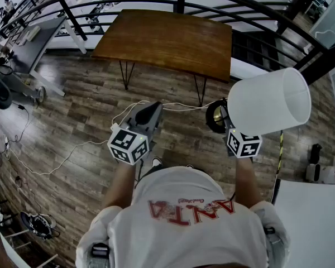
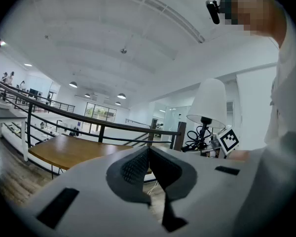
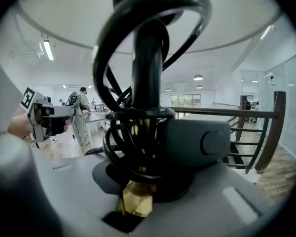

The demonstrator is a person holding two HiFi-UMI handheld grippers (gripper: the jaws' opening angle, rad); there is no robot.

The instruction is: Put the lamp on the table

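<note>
My right gripper point(image 1: 223, 121) is shut on the lamp, holding it low on its stem point(image 3: 147, 58) above the floor. The lamp's white shade point(image 1: 271, 99) tilts up to the right. A black cord point(image 3: 138, 132) is coiled round the stem, and a brass part point(image 3: 135, 199) sits between the jaws of the right gripper point(image 3: 143, 181). The lamp point(image 2: 209, 102) also shows at the right of the left gripper view. The brown wooden table point(image 1: 167, 38) stands ahead on thin black legs, its top bare. My left gripper point(image 1: 152, 111) is shut and empty point(image 2: 148, 149), level with the right one.
A black curved railing point(image 1: 212, 4) runs behind the table. White cables point(image 1: 61, 161) trail across the wooden floor at the left. A grey desk point(image 1: 39, 43) stands at the far left, and a white surface point(image 1: 318, 222) at the lower right.
</note>
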